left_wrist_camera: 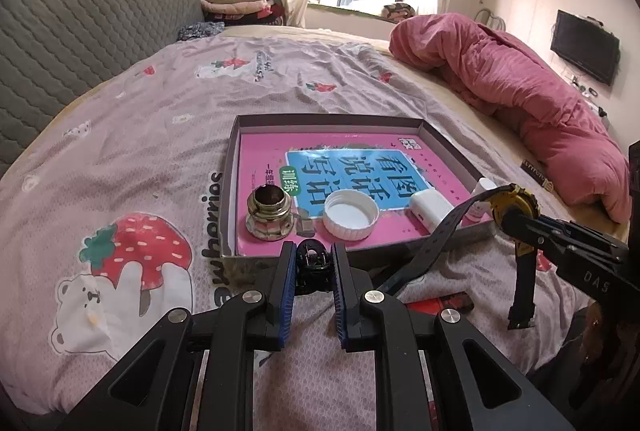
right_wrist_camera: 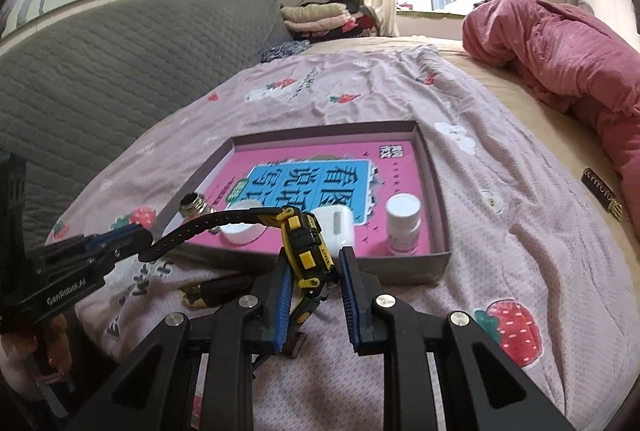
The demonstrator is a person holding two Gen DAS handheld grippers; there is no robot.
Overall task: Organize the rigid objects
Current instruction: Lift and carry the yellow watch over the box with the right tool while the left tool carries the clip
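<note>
A shallow grey box (left_wrist_camera: 230,167) (right_wrist_camera: 434,191) with a pink book as its floor lies on the bed. In it are a brass fitting (left_wrist_camera: 270,215) (right_wrist_camera: 192,205), a white lid (left_wrist_camera: 351,215) (right_wrist_camera: 240,231), a white case (left_wrist_camera: 430,209) (right_wrist_camera: 334,225) and a white bottle (right_wrist_camera: 403,223). My left gripper (left_wrist_camera: 313,263) is shut on a small black clip (left_wrist_camera: 312,265) just before the box's near wall. My right gripper (right_wrist_camera: 314,267) (left_wrist_camera: 516,227) is shut on a yellow-and-black watch (right_wrist_camera: 306,243) (left_wrist_camera: 514,207), held above the box's near edge, straps hanging.
The bed carries a lilac strawberry-print sheet (left_wrist_camera: 140,151). A rolled pink quilt (left_wrist_camera: 520,83) (right_wrist_camera: 560,47) lies at the right. A grey padded headboard (left_wrist_camera: 80,23) stands at the left. A red and dark object (left_wrist_camera: 440,303) (right_wrist_camera: 208,293) lies near the box's front.
</note>
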